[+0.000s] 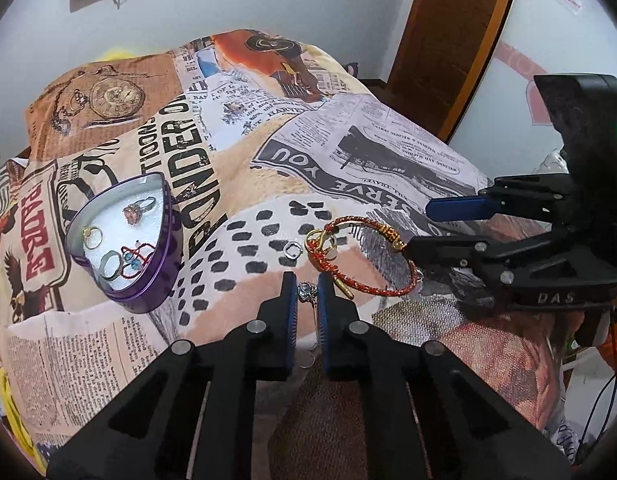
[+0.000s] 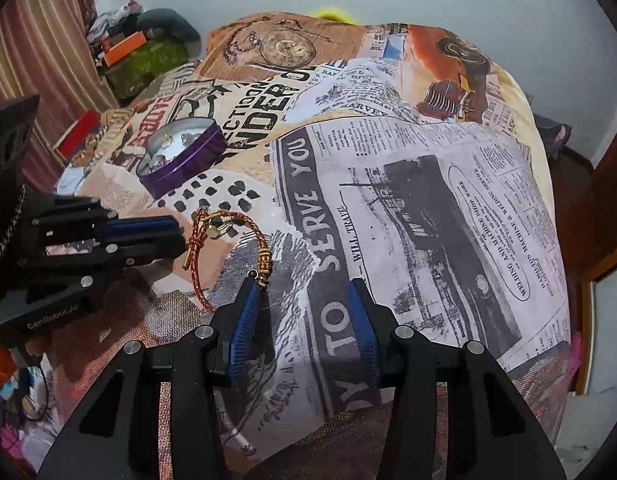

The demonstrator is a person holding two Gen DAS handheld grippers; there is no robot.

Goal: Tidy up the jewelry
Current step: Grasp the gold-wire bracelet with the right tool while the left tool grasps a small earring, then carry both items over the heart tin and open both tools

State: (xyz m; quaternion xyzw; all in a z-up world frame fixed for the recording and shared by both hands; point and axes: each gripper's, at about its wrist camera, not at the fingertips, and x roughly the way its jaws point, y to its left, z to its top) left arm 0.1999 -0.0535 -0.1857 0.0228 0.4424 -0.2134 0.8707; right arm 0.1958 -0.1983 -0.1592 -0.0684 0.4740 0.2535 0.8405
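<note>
A purple heart-shaped tin (image 1: pixel 164 248) lies open on the printed bedspread, holding several rings and a small red-corded piece. It also shows in the right wrist view (image 2: pixel 188 164). My left gripper (image 1: pixel 307 286) is shut on a small silver pendant (image 1: pixel 307 291) whose thin chain hangs down between the pads. A red-and-gold cord bracelet (image 1: pixel 404 288) and a small silver ring (image 1: pixel 293 249) lie just ahead of it. My right gripper (image 2: pixel 302 294) is open and empty, its left finger beside the bracelet's gold beads (image 2: pixel 264 264).
The printed bedspread (image 1: pixel 236 160) covers a humped bed. A wooden door (image 1: pixel 448 40) stands at the back right. In the right wrist view, clutter and boxes (image 2: pixel 136 56) sit by a striped curtain at the far left.
</note>
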